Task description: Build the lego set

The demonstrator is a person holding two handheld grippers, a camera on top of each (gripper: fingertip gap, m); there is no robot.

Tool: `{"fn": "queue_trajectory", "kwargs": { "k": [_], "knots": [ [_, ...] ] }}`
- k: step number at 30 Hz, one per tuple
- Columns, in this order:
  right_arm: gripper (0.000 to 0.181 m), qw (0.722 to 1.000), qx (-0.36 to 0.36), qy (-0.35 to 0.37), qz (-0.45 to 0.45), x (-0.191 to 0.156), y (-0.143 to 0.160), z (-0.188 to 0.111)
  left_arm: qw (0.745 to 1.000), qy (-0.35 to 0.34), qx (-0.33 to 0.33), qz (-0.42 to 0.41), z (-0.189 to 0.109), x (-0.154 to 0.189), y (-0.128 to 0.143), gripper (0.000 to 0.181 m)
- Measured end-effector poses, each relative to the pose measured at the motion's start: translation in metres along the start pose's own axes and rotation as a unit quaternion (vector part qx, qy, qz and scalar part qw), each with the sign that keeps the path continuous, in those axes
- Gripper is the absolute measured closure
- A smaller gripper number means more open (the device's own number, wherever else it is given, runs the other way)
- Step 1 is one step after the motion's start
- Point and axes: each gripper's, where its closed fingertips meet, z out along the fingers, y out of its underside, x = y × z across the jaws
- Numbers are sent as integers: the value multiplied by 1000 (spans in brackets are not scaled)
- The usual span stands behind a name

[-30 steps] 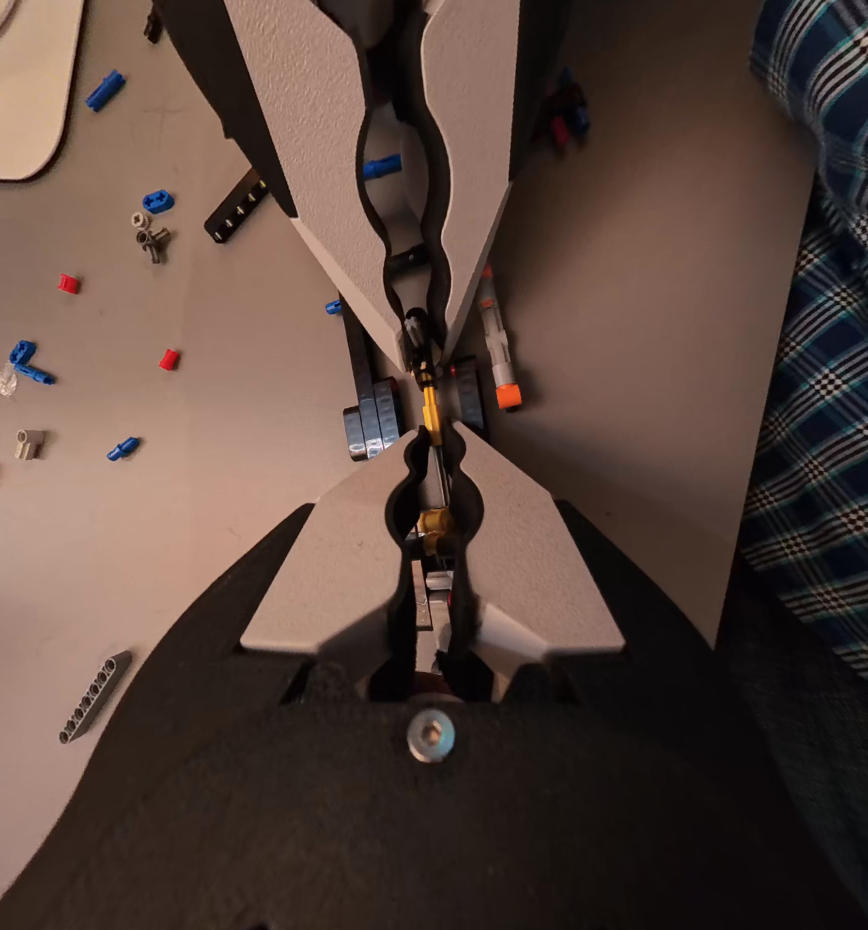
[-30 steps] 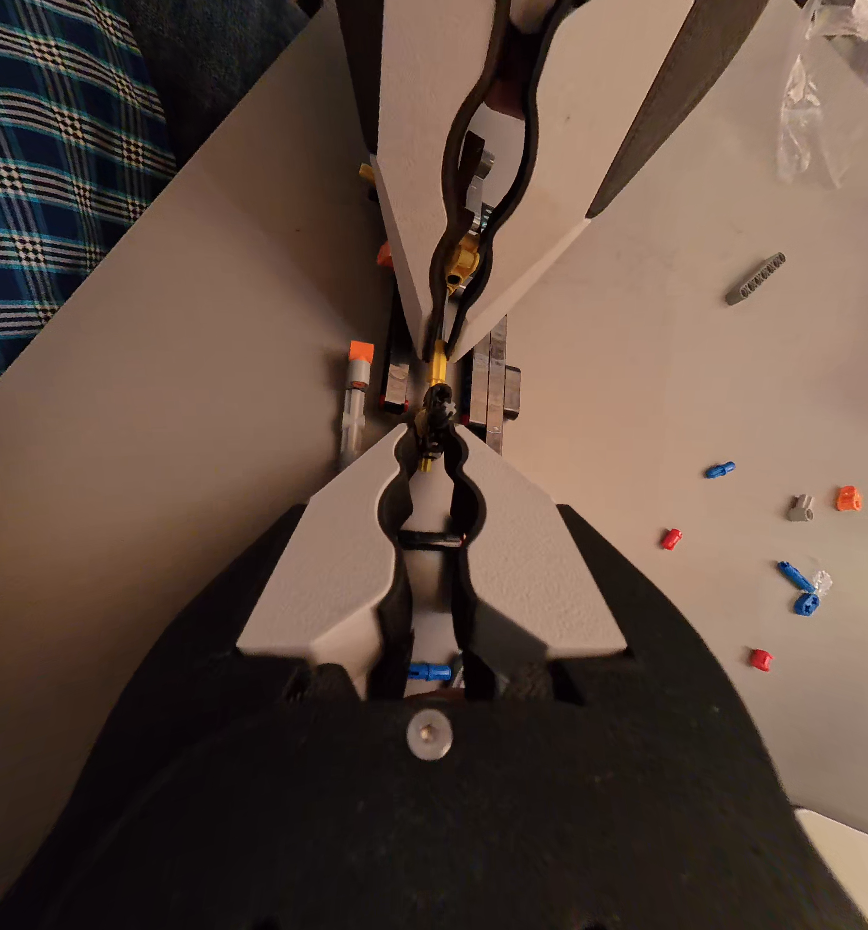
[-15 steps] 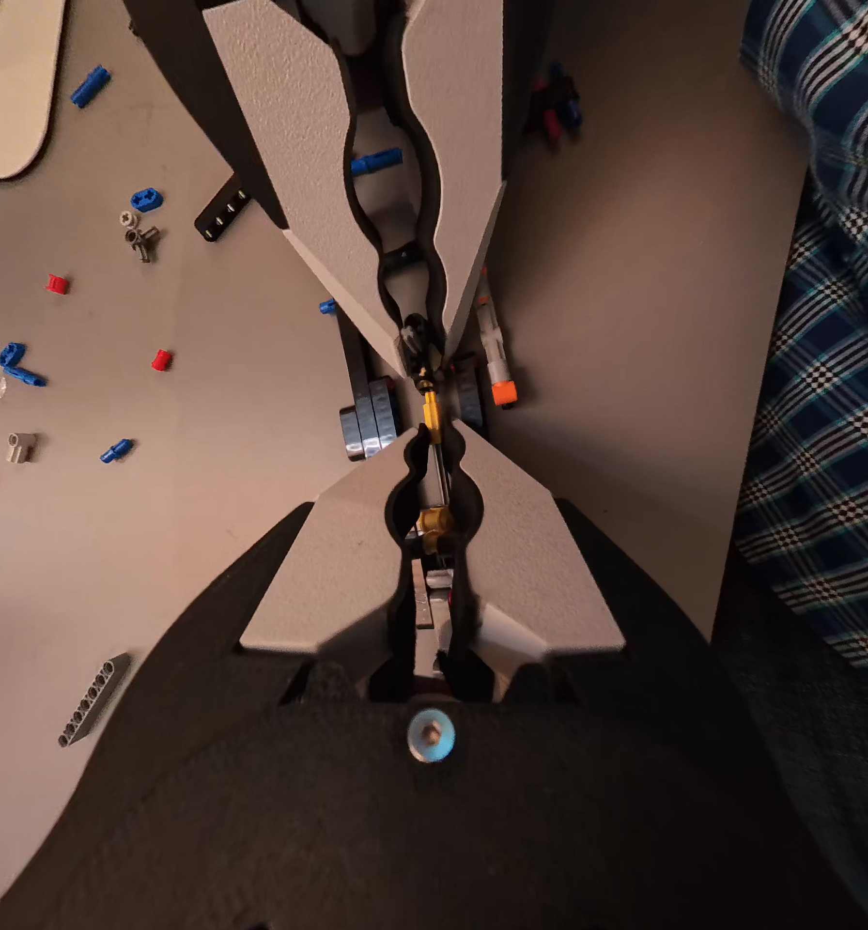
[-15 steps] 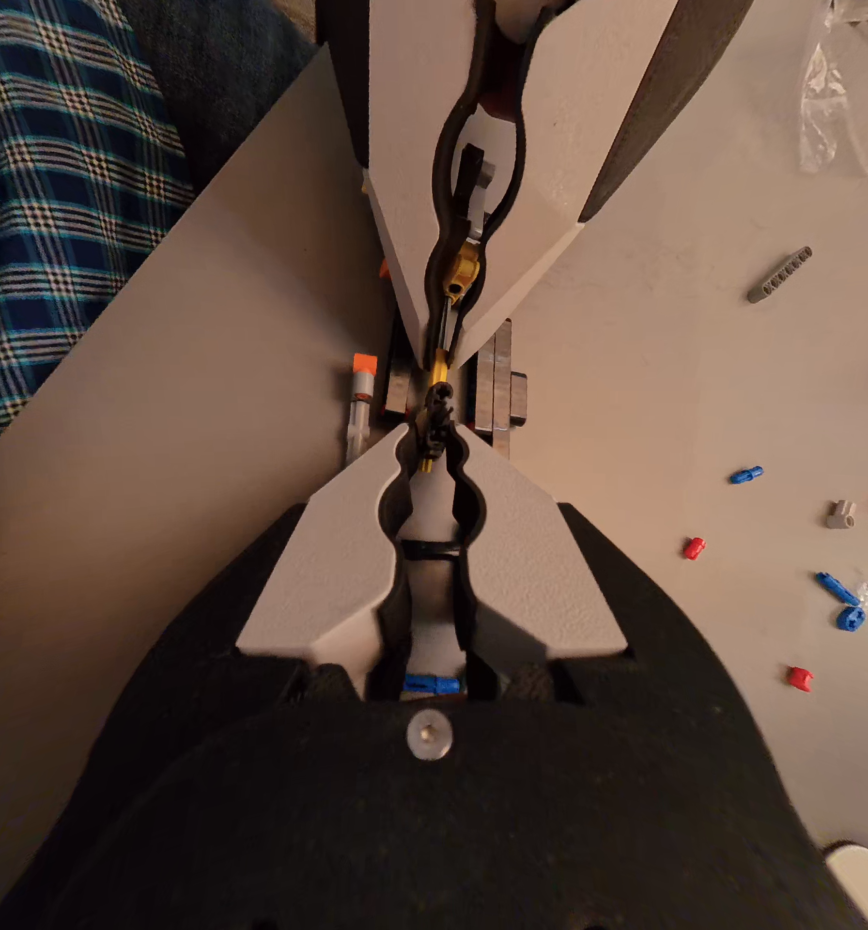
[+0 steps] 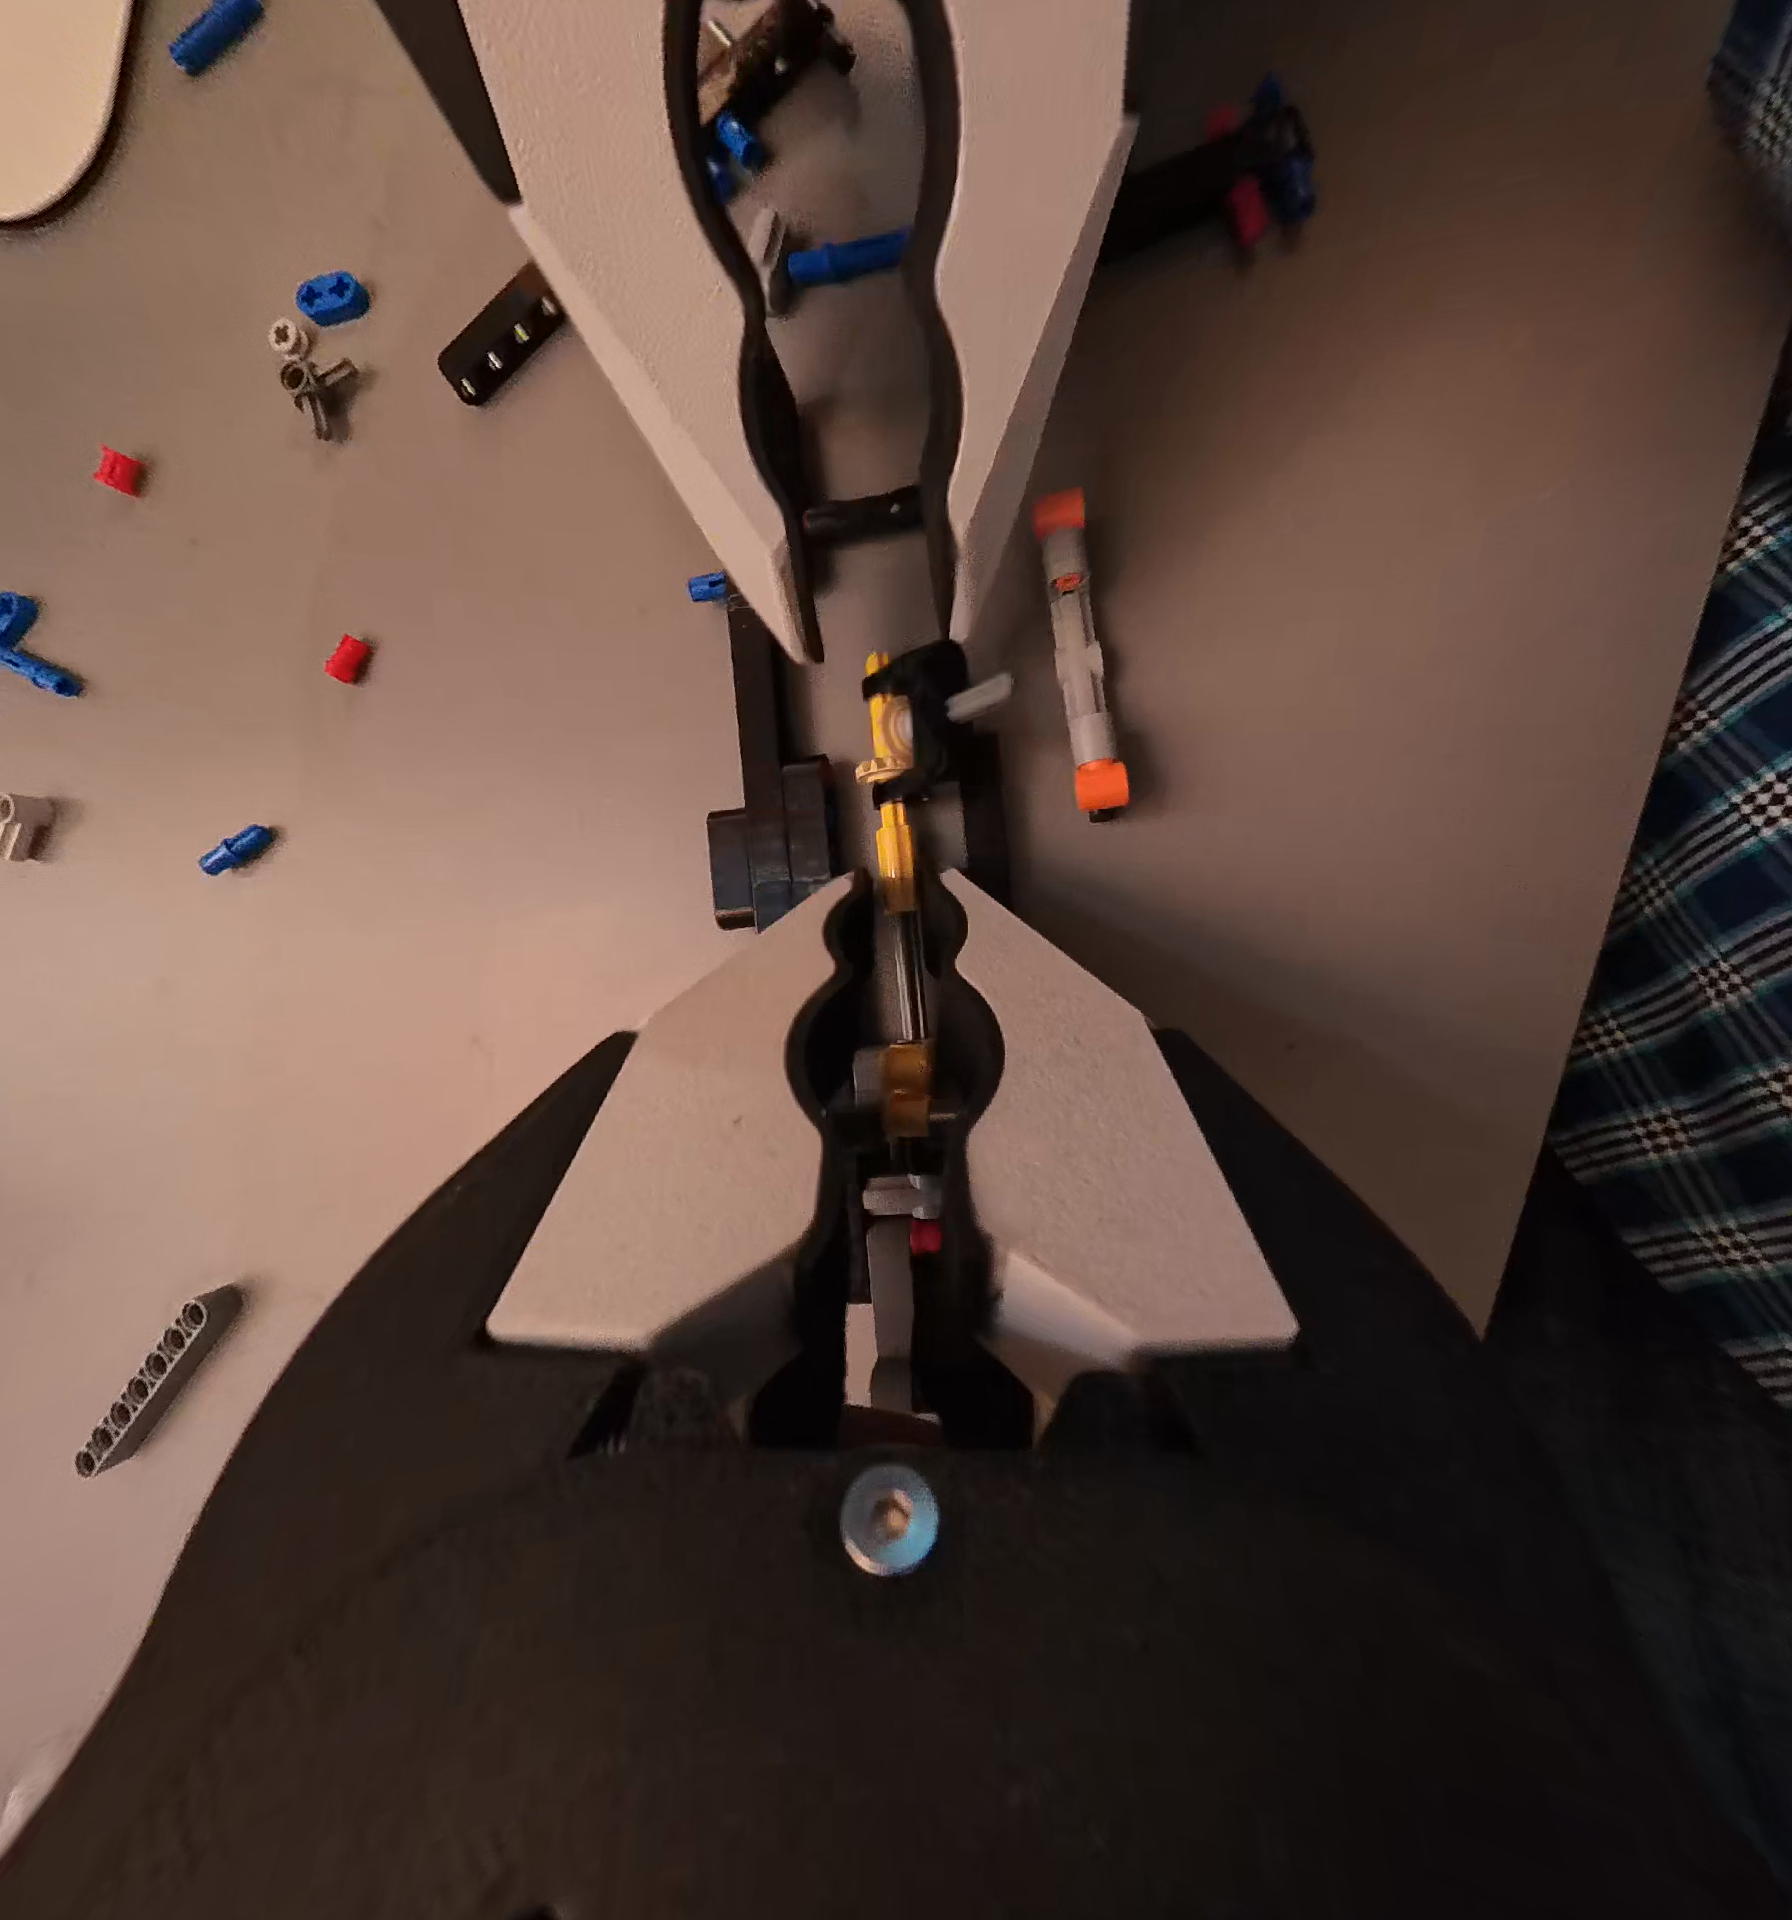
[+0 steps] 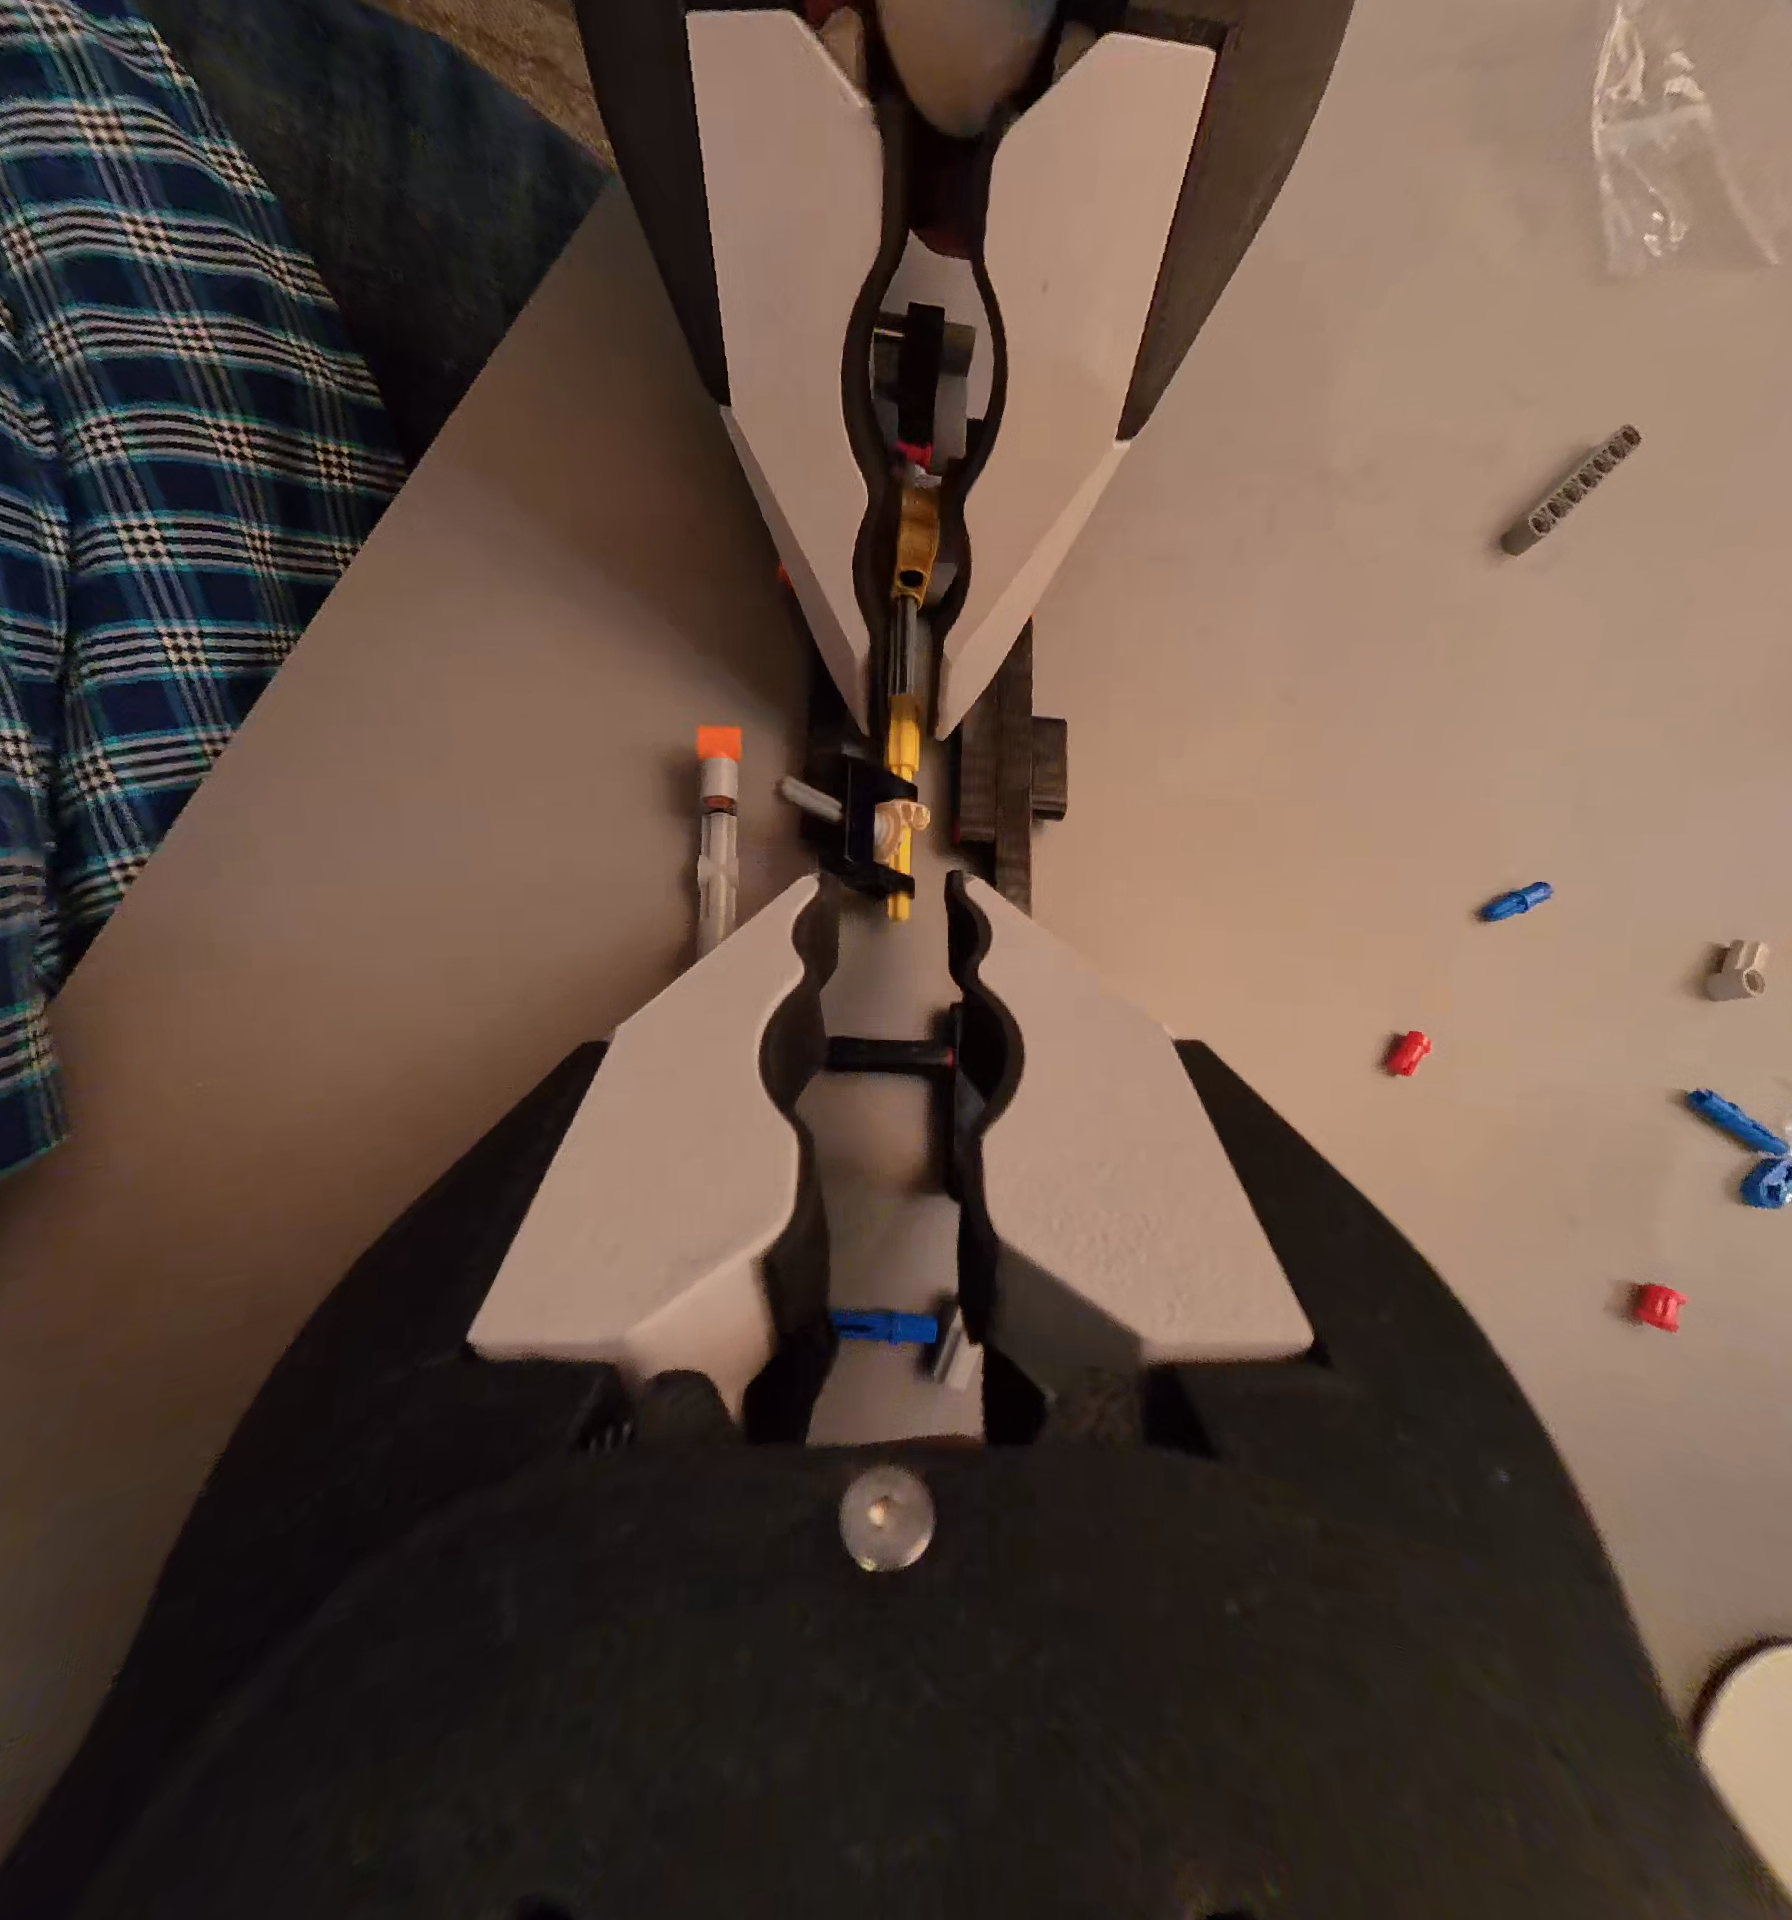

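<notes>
My left jaws [image 5: 897, 894] grip the yellow axle [image 5: 894, 847], right jaws [image 6: 881, 899] parted; its black connector [image 6: 856, 826] could slide off onto the table [image 6: 1287, 727].

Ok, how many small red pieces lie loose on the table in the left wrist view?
2. The upper red piece lies below the grey connector cluster; the lower red piece lies left of the dark beam stack. Others may be hidden.

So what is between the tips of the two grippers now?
The yellow axle with a black connector, held by the left gripper; the right gripper is open.
</notes>
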Motion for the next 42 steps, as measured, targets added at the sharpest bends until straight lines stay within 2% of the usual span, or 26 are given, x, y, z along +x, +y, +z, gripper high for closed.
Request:
{"fn": "queue_trajectory", "kwargs": {
  "k": [1,7,9,14,20,23,25,28,31,37,39,42],
  "knots": [
    [164,1000,-1,1,3,0,1,-1,1000,-2,2,-2,0,0,0,174],
    [169,1000,-1,12,13,4,1,-1,1000,-11,9,-12,-3,-3,-3,167],
    [165,1000,7,10,20,4,-1,-5,1000,-12,6,-15,-4,-2,-2,156],
    [153,999,11,-20,27,-10,-3,-18,1000,-16,12,-22,-8,-1,-4,151],
    [158,999,-16,-34,-4,-33,3,-11,999,-14,17,-32,-11,-1,-6,148],
    [175,999,-31,-18,-8,-33,9,-3,999,-14,22,-38,-14,-1,-8,147],
    [176,1000,-24,-16,-5,-35,6,-3,999,-14,20,-38,-17,-1,-7,147],
    [177,1000,-20,-21,2,-38,4,-7,999,-7,1,-46,-19,1,0,137],
    [177,999,-22,-27,22,-40,7,-13,999,-6,-20,-44,-18,1,6,121],
    [177,995,-27,-15,96,-37,14,-31,997,-11,-54,-59,-20,-2,20,109],
    [177,992,-25,-5,122,-35,13,-34,995,-5,-60,-76,-20,0,24,109],
    [177,987,-23,10,160,-30,12,-37,993,7,-64,-97,-17,5,23,121]
  ]
}}
